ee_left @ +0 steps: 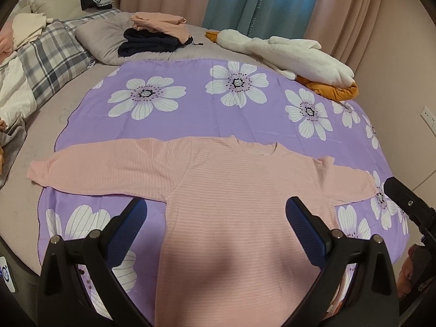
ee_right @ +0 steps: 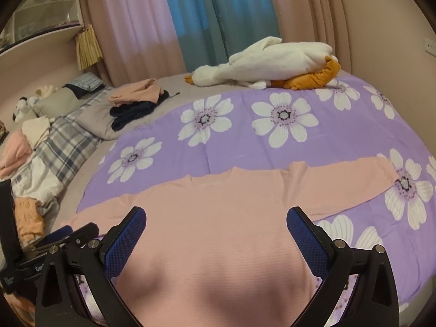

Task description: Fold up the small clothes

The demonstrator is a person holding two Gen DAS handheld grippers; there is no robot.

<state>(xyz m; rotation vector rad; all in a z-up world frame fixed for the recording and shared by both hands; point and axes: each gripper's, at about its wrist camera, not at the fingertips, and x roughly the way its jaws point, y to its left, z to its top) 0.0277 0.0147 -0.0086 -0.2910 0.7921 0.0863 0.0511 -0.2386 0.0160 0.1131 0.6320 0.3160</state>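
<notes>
A pink ribbed long-sleeved top (ee_left: 231, 190) lies flat and face up on a purple cloth with white flowers (ee_left: 190, 114), both sleeves spread out to the sides. My left gripper (ee_left: 216, 208) is open above the top's lower body, its blue-padded fingers apart and empty. In the right wrist view the same top (ee_right: 218, 234) lies under my right gripper (ee_right: 216, 218), which is open and empty above the body. The right gripper's black frame (ee_left: 408, 207) shows at the right edge of the left wrist view, and the left gripper (ee_right: 54, 239) shows at the lower left of the right wrist view.
A white plush goose with orange feet (ee_left: 286, 51) lies at the far right of the bed. A pile of folded pink and navy clothes (ee_left: 155, 34) sits at the far side. A checked pillow (ee_left: 46, 62) and loose clothes lie at the left. Curtains hang behind.
</notes>
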